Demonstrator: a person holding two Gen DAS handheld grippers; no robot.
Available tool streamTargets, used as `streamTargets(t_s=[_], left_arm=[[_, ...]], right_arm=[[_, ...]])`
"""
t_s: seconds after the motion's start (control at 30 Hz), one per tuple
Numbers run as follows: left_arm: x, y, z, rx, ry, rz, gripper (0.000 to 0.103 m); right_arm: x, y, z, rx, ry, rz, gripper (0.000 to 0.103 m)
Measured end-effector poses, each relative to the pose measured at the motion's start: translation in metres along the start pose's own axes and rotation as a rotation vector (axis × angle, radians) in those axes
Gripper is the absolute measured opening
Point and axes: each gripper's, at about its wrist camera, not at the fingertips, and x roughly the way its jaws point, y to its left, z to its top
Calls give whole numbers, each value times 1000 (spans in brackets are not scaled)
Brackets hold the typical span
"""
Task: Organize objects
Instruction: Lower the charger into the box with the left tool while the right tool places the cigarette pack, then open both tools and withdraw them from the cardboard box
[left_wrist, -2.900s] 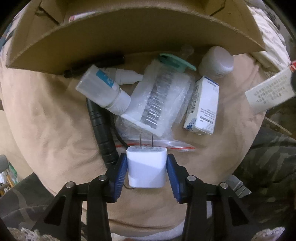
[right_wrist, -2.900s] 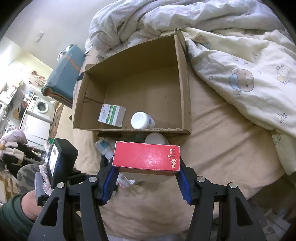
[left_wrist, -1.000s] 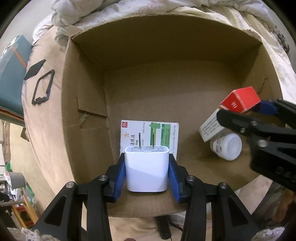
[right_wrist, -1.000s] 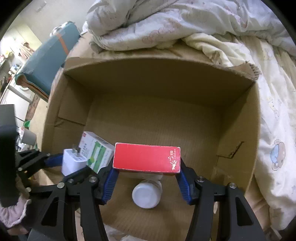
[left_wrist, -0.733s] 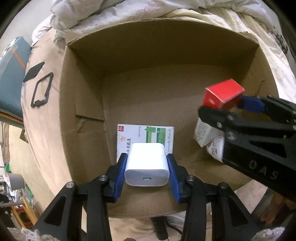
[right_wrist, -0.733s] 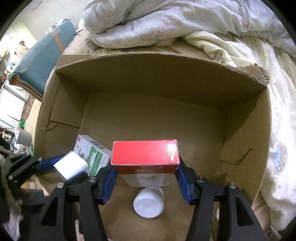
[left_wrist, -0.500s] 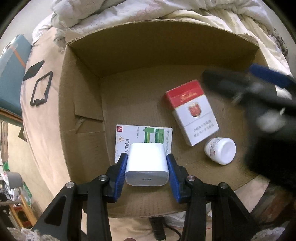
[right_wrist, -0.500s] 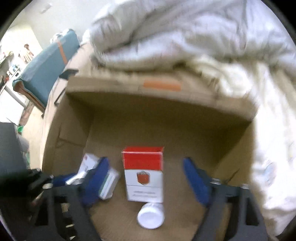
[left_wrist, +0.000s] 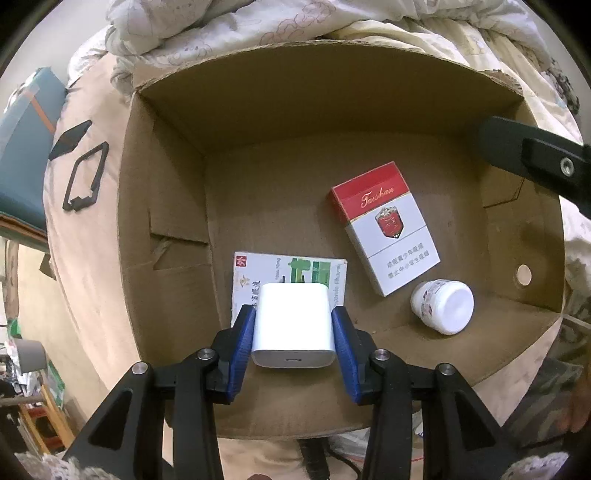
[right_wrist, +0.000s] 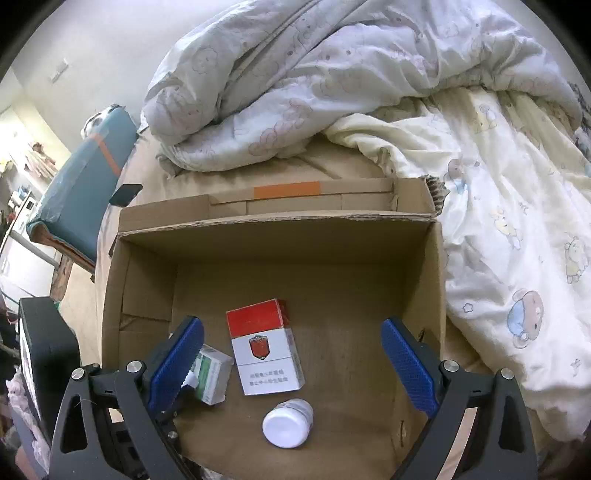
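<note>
While the white square plug-in charger (left_wrist: 293, 325) is clamped between the blue pads of the left tool (left_wrist: 293, 345), it is held above the near-left part of the open brown cardboard box (left_wrist: 166, 206), directly over the flat white-and-green carton (left_wrist: 243, 275) lying on the box floor. The right tool (right_wrist: 291, 363) has just been opening and is now spread wide and empty; nothing sits between its pads, and the red-and-white cigarette pack (right_wrist: 264, 349) lies flat on the box floor below it, close to the small white round jar (right_wrist: 288, 424).

The step in hand is judged to be the setting down of the charger. It would best be lowered close to the floor before release, since a smooth, hard block is likely to bounce or tip if dropped. A bare patch of cardboard is to be preferred over the top of the carton, where the charger could slide off; the free floor behind the carton, towards the far wall, seems suitable. The prongs appear to point away from the camera, down into the box, so a slight tilt before release should let the charger settle on a broad face. The right tool is best kept clear of the left one's path. The box rests on a bed beside a rumpled pale quilt (right_wrist: 332, 92).
</note>
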Motion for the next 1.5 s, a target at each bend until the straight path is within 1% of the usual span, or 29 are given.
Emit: streamTargets(t_s=[0.27,0.3,0.33,0.37,0.4,0.43,0.63,0.77,0.93,1.07,1.13,1.2,1.3,1.43,1.5], left_arm=[[-1,-12,3,-16,0,-4,40],[-3,-14,4,-17,-2,-5,46],[-3,-15,5,-24,1,-10,66],[-5,-15,5,-28,1,-24,78],[-7,-16,5,-38,-2,-40,95],[-9,-16,5,-51,-6,-45,98],[-20,-15,5,-86,-26,-36,98],[-31,-18,-1,-78,-15,-12,98],[-53,-5,-11,-140,-23,-29,98],[-71,2,-32,-157,-13,-41,98],[-82,2,-47,-171,-26,-53,98],[-91,3,-64,-177,-28,-66,98],[-96,8,-79,-186,-27,-79,98],[-96,13,-87,-195,-49,-38,98],[-90,14,-91,-182,-64,-61,98]], right_arm=[[-8,-7,-1,2,-15,2,103],[-9,-8,-2,4,-17,1,103],[-10,-10,-2,6,-18,2,103],[-11,-11,-2,9,-18,2,103],[-12,-12,-3,11,-17,3,103],[-13,-13,-3,11,-17,3,103],[-21,-15,-7,-2,-27,-5,103],[-28,-15,-9,0,-29,4,103],[-38,-11,-14,-3,-37,18,103],[-44,-8,-23,-7,-27,32,103],[-51,-8,-29,-3,-24,53,103],[-59,-6,-38,-10,-9,76,103],[-70,-6,-56,-13,30,120,103],[-78,-2,-85,-14,105,149,103],[-78,3,-99,-39,135,156,103]])
